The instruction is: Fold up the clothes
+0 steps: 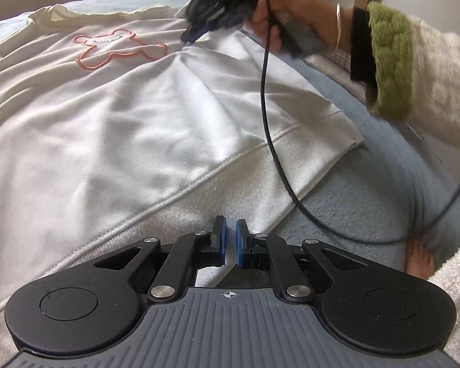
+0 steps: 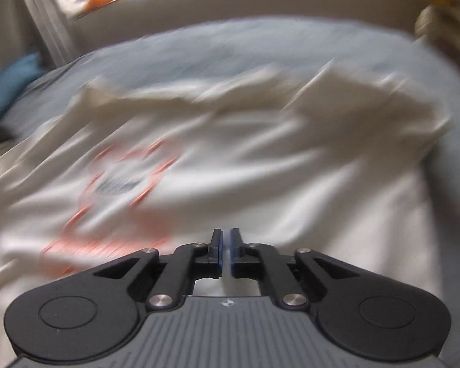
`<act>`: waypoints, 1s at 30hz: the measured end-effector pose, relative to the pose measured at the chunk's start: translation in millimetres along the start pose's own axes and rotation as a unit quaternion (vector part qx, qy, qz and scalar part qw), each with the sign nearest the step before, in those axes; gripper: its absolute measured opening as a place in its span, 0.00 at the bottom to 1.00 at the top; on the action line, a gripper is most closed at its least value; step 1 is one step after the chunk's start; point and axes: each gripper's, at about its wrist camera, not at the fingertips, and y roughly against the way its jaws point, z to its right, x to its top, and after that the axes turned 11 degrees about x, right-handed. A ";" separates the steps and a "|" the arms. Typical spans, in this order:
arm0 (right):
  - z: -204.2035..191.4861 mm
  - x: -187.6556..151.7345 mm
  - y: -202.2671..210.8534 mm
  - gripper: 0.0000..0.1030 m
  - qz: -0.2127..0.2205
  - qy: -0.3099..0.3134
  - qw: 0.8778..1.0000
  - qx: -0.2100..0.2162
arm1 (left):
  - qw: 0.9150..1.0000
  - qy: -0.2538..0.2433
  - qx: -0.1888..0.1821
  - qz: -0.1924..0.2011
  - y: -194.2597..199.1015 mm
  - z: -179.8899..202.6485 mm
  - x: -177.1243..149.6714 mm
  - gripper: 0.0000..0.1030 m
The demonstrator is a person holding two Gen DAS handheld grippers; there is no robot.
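Lying spread across the blue blanket (image 1: 337, 214), the white sweatshirt (image 1: 113, 116) is filling the frame's centre. Both the left gripper (image 1: 231, 230) and right gripper (image 2: 226, 239) are hovering nearly closed, gripping nothing; smoothing wrinkles first should be helping each fold.

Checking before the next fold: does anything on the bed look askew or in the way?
Yes: a black cable hangs from the right claw across the white sweatshirt, over its folded-in flap, where a fold could snag it.
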 end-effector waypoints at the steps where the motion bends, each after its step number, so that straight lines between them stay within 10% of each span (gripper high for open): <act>1: 2.6 -2.1 7.6 0.06 -0.017 -0.010 0.999 0.034 | 1.000 0.002 -0.003 -0.001 -0.2 -1.4 0.1 0.05; 7: -5.4 -56.2 43.8 0.22 -0.153 0.002 0.979 0.138 | 1.000 0.009 -0.016 -0.005 -1.5 -6.9 0.3 0.05; 11: 33.0 -55.6 28.4 0.00 -0.136 -0.007 0.989 0.050 | 1.000 0.009 -0.022 -0.009 -2.6 -7.1 2.7 0.05; 17: 75.0 -14.4 53.1 0.06 -0.052 -0.036 0.997 -0.042 | 1.000 0.016 -0.021 -0.010 -0.9 -6.6 3.3 0.05; 22: 37.9 -55.9 70.0 0.19 -0.173 0.006 0.980 0.099 | 0.999 0.018 -0.024 -0.018 -1.4 -9.0 5.5 0.05; 24: 35.1 -72.6 58.4 0.19 -0.201 0.033 0.976 0.074 | 0.999 0.020 -0.026 -0.019 -1.7 -9.3 5.7 0.05; 26: 60.5 -66.3 58.2 0.00 -0.171 -0.003 0.985 0.032 | 0.999 0.022 -0.026 -0.019 -2.0 -9.0 5.5 0.05; 30: 85.0 -51.9 74.7 0.00 -0.103 -0.029 0.993 -0.055 | 0.999 0.019 -0.020 -0.018 -0.4 -7.1 4.8 0.05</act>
